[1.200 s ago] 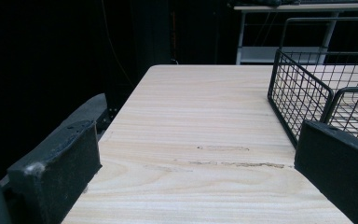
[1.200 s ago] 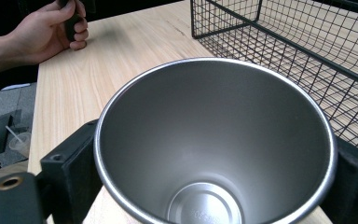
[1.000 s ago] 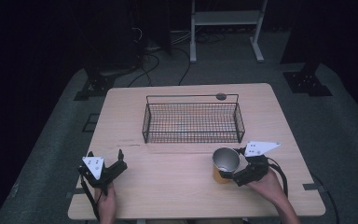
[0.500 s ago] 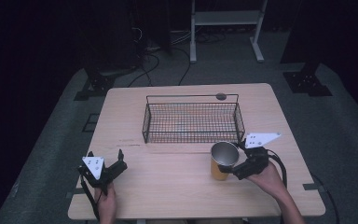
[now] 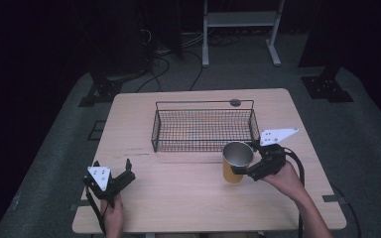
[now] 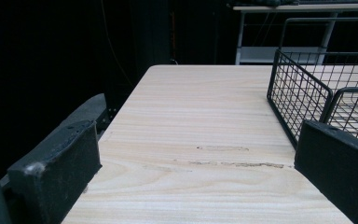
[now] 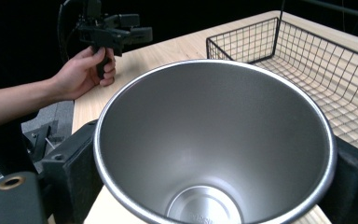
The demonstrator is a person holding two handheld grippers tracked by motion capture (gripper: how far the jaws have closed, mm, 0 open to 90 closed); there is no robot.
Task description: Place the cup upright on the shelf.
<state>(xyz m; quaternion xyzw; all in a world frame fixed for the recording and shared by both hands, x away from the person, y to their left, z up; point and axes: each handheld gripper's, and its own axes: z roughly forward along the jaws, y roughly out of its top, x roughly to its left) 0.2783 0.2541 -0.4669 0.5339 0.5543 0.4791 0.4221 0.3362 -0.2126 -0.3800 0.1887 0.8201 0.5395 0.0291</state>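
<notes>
High view: right gripper [image 5: 239, 171] clamps the steel cup [image 5: 236, 161] upright near the table's [image 5: 188, 198] right edge, just before the wire basket [image 5: 203, 130]. Left gripper [image 5: 125, 173] rests open at the front-left corner. Next likely: lift it over the basket's front rim.

The room is dark — black walls or curtains close in on every side. A pale wood-grain counter [image 5: 178, 198] stands on a grey carpeted floor [image 5: 367, 148]. Beyond it a white metal shelf frame [image 5: 240, 20] rises against the darkness, with black cables [image 5: 168, 64] tangled on the floor beside it. Two black stand bases [image 5: 327, 87] sit on the floor near the counter's far corners — one left, one right.
</notes>
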